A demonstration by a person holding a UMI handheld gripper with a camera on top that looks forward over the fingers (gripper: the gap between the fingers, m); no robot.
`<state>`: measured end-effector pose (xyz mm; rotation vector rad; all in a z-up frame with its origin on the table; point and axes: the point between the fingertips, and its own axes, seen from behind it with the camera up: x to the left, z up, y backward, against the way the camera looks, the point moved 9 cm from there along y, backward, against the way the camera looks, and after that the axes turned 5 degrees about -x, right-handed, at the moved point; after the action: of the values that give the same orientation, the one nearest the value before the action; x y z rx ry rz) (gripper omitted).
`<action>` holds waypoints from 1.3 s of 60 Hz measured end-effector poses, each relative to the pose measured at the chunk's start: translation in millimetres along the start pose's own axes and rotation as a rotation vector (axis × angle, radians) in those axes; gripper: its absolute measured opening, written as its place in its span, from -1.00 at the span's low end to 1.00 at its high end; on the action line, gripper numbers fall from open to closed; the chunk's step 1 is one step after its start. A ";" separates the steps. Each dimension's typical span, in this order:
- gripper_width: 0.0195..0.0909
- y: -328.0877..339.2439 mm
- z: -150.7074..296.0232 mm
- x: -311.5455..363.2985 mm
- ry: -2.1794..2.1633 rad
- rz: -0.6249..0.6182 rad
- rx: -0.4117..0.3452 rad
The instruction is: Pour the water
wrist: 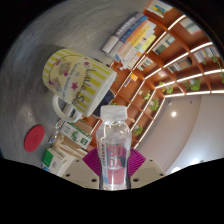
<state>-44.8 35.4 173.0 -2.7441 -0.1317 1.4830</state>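
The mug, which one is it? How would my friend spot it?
Find the claw first, shut on a clear water bottle with a white cap. The mug is just beyond the bottle, tipped on its side. It is pale yellow with little colourful patterns and a white handle; the red round thing nearby is plain.

Strong fisheye view, heavily tilted and curved outward. Bright strip lights (pixel 190 72) beyond the jaws glare white. The clear bottle (pixel 114 150) between the jaws catches highlights. The mug (pixel 75 82) beyond looks soft.

mug (pixel 80 82) close ahead-left of bottle (pixel 115 148); right side free
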 end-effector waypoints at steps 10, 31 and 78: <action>-0.61 -5.2 14.1 -1.9 0.204 -0.020 -0.060; -0.60 13.0 -11.7 -2.9 -0.258 0.011 -0.009; -0.53 -2.6 -31.0 98.3 -2.082 0.200 -0.040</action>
<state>34.6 46.9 108.2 -0.1164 0.1181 3.3080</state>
